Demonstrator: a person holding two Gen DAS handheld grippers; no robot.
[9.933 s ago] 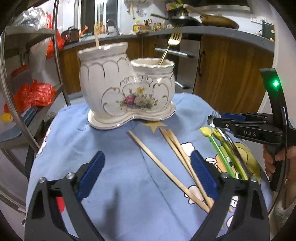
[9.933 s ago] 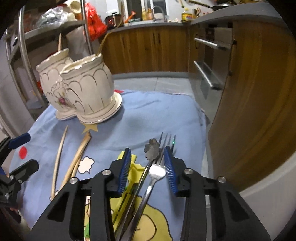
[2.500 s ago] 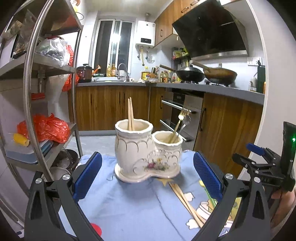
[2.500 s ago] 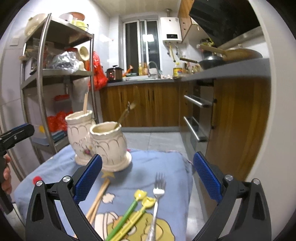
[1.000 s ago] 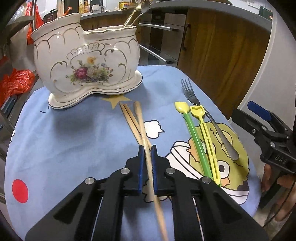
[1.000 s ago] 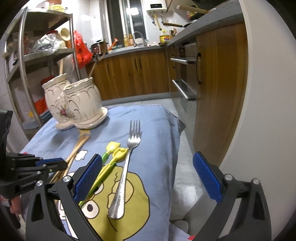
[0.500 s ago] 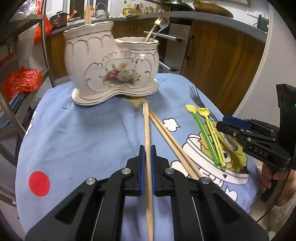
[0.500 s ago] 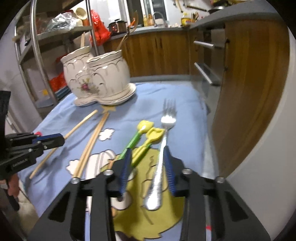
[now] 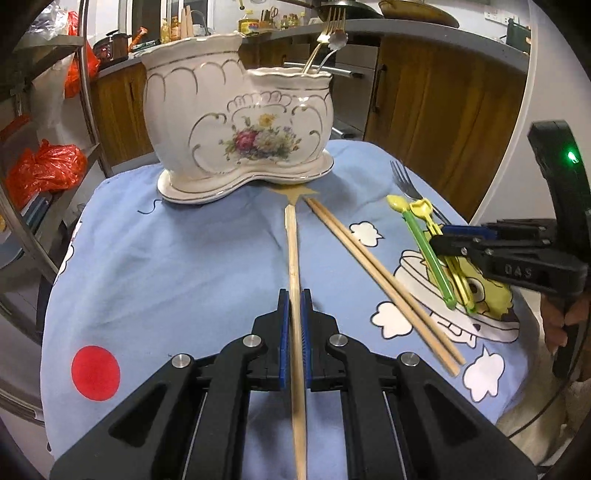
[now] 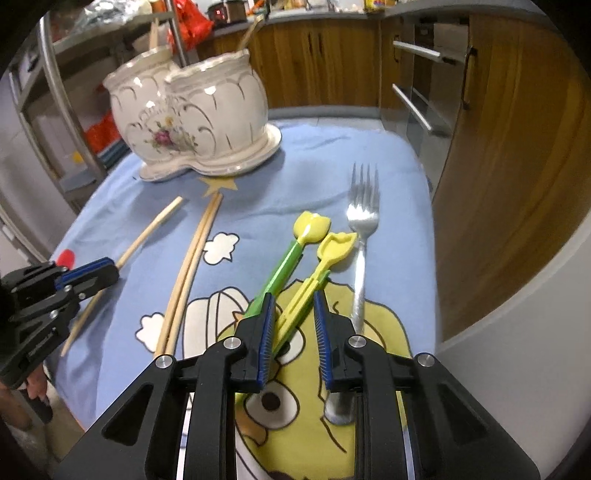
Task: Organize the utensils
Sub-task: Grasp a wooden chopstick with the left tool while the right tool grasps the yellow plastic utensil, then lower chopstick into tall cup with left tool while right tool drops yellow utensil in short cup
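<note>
A white floral ceramic holder (image 9: 240, 136) with two cups stands at the far side of the blue cloth; it also shows in the right wrist view (image 10: 192, 110). A gold fork and spoon (image 9: 328, 33) stand in its right cup, chopsticks in the left. My left gripper (image 9: 294, 302) is shut on a single wooden chopstick (image 9: 293, 243). A pair of chopsticks (image 9: 380, 277) lies to the right. My right gripper (image 10: 293, 306) is partly open around the yellow plastic utensil (image 10: 321, 262), with the green-handled one (image 10: 284, 266) at its left pad. A silver fork (image 10: 362, 236) lies just right.
The table edge drops off to the right toward wooden cabinets (image 10: 498, 147) and an oven. A metal rack (image 9: 44, 147) with red bags stands at the left. A red dot (image 9: 96, 373) is printed on the cloth.
My right gripper has moved forward and lower over the yellow and green utensils and its jaws have narrowed slightly. My left gripper stays shut on the chopstick, moved slightly closer to the holder.
</note>
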